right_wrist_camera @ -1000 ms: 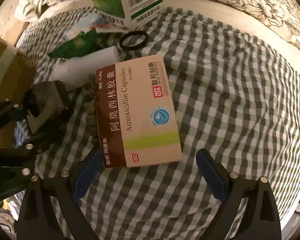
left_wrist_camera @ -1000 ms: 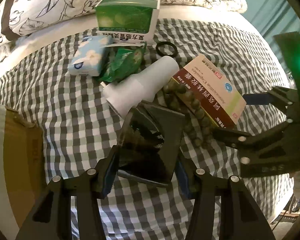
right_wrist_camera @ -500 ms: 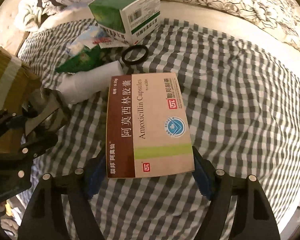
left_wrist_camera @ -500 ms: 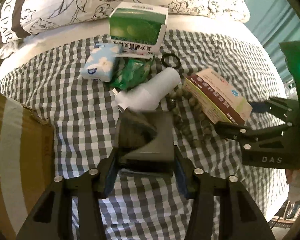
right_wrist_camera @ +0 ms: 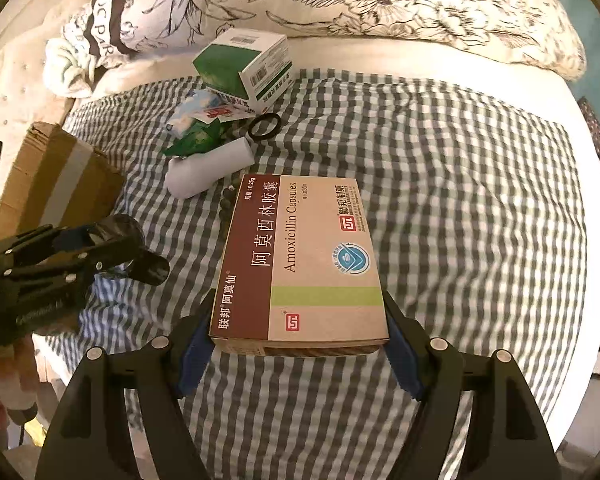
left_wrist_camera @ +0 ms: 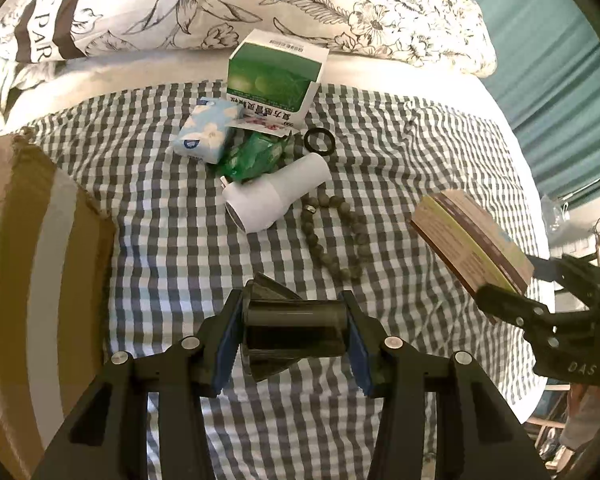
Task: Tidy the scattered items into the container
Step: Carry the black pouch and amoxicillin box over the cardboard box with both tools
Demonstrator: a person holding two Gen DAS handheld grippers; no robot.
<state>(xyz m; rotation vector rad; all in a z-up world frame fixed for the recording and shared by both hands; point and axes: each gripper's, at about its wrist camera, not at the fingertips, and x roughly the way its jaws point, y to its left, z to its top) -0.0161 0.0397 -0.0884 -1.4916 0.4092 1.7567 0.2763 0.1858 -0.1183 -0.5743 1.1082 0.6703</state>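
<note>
Left wrist view, left to right. At the left edge of the frame you see the cardboard box (left_wrist_camera: pixel 40 280), taped along its flap, resting on the checked bedspread (left_wrist_camera: pixel 172 248). In the upper middle lies the remaining clutter: a blue tissue pack (left_wrist_camera: pixel 208 134), a green sachet (left_wrist_camera: pixel 256 156) just beside it, a green-and-white medicine box (left_wrist_camera: pixel 274 76) behind both, a black ring (left_wrist_camera: pixel 319 141) to its right, a white bottle (left_wrist_camera: pixel 276 196) on its side, and a string of beads (left_wrist_camera: pixel 336 236) curving below the bottle. At the lower middle, your left gripper (left_wrist_camera: pixel 294 336) pinches a dark glossy object (left_wrist_camera: pixel 292 332) between its blue pads, lifted clear of the cloth. At the right edge, your right gripper (left_wrist_camera: pixel 540 300) carries the Amoxicillin box (left_wrist_camera: pixel 468 244), tilted and raised off the bedspread.

Right wrist view, left to right. The cardboard box (right_wrist_camera: pixel 56 176) sits at the left, with your left gripper (right_wrist_camera: pixel 100 248) and its dark load just below it in the frame. In the centre, your right gripper (right_wrist_camera: pixel 298 340) clamps the Amoxicillin box (right_wrist_camera: pixel 304 260) across its short end, label up and held level above the cloth. The floral pillows (right_wrist_camera: pixel 380 4) fill the top of the frame.
</note>
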